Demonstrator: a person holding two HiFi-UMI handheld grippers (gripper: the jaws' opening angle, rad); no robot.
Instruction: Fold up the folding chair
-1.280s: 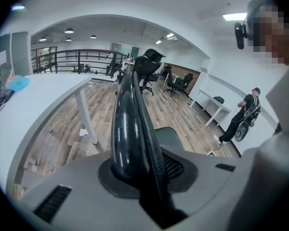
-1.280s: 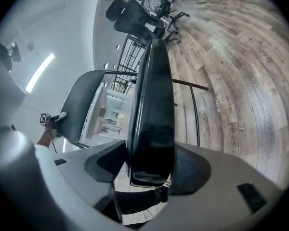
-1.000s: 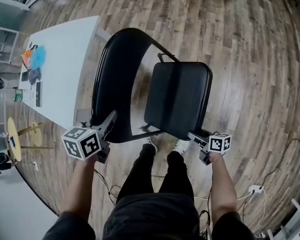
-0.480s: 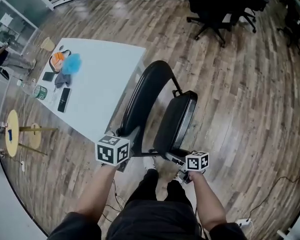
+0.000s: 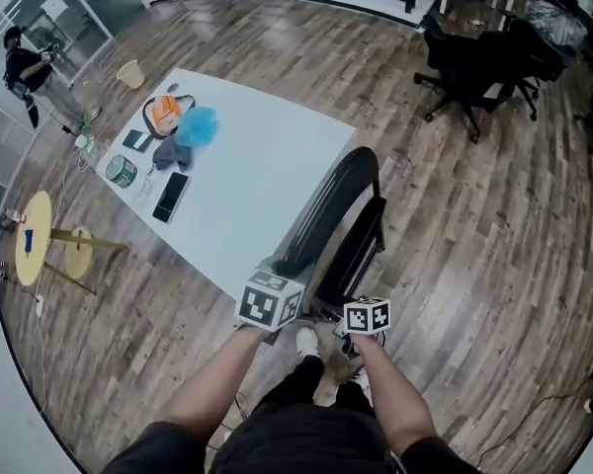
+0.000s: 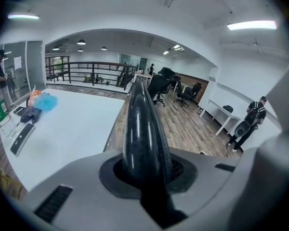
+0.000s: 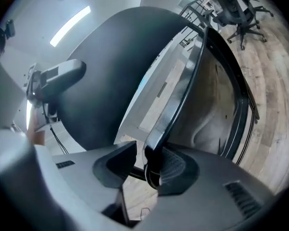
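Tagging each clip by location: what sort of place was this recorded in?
Most likely an open-plan office: black swivel chairs on a wood-plank floor, a long white table, and glass partitions along one side.

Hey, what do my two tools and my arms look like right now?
The left tool and the right tool, whose jaws are closing around the seat edge, are grey plastic with dark ribbed pads. Each carries a white cube with black square markers. Forearms are bare, sleeves dark.
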